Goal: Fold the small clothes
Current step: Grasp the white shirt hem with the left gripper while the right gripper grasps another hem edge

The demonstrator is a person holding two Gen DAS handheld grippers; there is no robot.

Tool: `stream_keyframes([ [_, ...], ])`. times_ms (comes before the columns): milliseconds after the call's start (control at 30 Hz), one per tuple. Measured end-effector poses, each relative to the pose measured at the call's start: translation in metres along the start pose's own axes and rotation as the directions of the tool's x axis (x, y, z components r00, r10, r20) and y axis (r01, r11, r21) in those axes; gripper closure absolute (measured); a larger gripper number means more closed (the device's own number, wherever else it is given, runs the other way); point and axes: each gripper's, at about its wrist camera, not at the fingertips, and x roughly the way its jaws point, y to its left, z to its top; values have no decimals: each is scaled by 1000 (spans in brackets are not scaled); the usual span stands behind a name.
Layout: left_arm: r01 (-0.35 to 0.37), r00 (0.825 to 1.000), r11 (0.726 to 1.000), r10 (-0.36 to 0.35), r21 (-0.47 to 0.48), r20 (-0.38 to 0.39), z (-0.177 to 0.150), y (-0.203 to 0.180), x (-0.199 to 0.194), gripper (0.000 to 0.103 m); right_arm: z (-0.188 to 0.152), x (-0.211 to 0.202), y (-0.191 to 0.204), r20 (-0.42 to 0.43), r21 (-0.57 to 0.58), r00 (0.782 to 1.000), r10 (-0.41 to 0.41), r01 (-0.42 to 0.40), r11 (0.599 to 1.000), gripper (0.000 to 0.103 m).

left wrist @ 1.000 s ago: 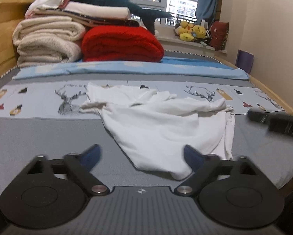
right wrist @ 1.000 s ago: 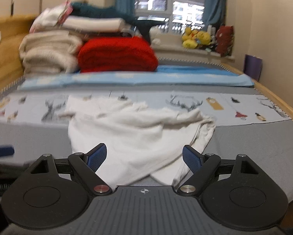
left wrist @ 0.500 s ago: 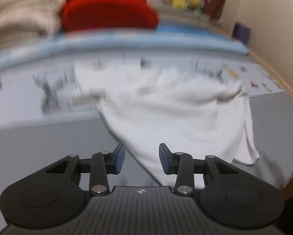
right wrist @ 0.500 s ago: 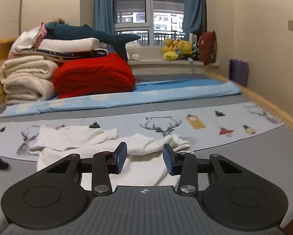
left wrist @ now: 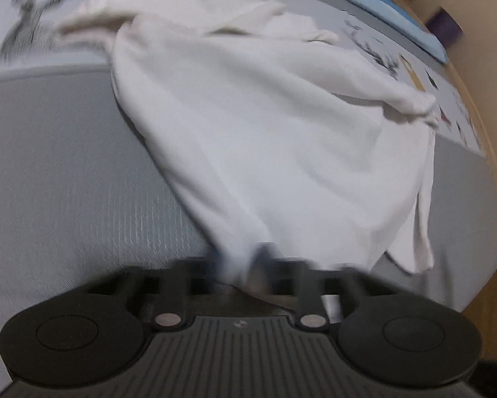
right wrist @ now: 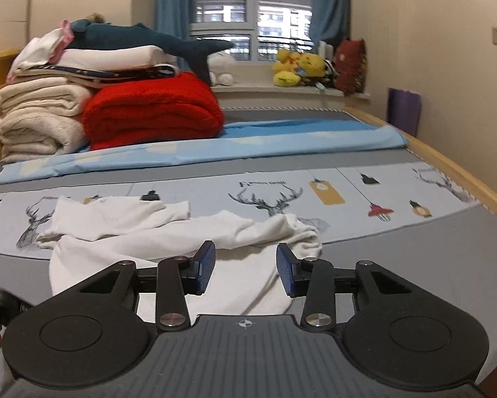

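My left gripper (left wrist: 240, 265) pinching the white garment (left wrist: 265, 139) hem at lower centre, my right gripper (right wrist: 245, 268) spread above its crumpled edge, mid-frame

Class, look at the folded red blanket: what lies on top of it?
A folded dark patterned cloth overlaps the folded red blanket at its upper left; how far under the pile the blanket runs is hidden.

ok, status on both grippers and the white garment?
Left gripper shut on crumpled white cotton garment's near edge. Right gripper open, over garment, empty. Nothing in the way.
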Motion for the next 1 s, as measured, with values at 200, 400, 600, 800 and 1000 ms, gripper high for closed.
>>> stream_keyframes([
  [200, -40, 982, 997, 27, 66, 188, -2, 39, -70, 97, 2, 15, -8, -32, 57, 999, -31, 33, 998, 60],
  [400, -369, 914, 929, 363, 0, 184, -19, 137, -114, 97, 0, 45, -7, -134, 99, 991, -5, 18, 995, 58],
  [600, -196, 969, 976, 208, -94, 136, -28, 183, -131, 75, -12, 83, 28, -315, 37, 946, 76, -68, 997, 51],
  [800, -143, 983, 978, 158, -149, 96, -25, 189, -125, 53, -34, 126, 71, -512, -38, 856, 78, -113, 993, 51],
  [1000, -170, 984, 971, 177, -165, 25, -19, 197, -102, 53, -50, 159, 86, -601, -107, 799, 11, -94, 990, 54],
])
